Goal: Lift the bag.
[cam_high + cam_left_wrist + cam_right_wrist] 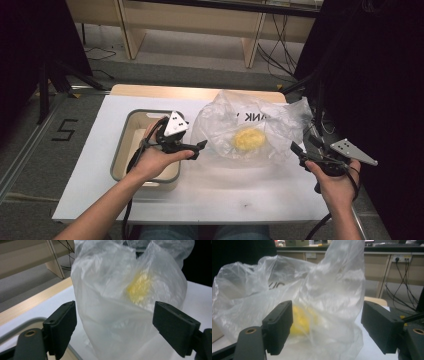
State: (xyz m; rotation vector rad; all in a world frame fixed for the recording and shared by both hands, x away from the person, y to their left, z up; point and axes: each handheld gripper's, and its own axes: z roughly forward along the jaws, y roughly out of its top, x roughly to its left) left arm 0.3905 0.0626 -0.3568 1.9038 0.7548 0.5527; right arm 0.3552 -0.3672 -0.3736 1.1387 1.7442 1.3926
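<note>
Clear crinkled plastic bag centre frame on white tabletop, soft yellow lump inside | left gripper jaws spread wide, left of bag, over rounded-rectangle cream tray | right gripper jaws parted, at bag's right edge, empty

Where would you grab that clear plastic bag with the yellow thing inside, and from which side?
Probably the loose, crumpled film at the top of the plastic bag, above the yellow lump. That film stands up in thin folds that jaws could pinch. The left hand-held gripper and right hand-held gripper, both open, flank the bag, so each could come in sideways.
</note>
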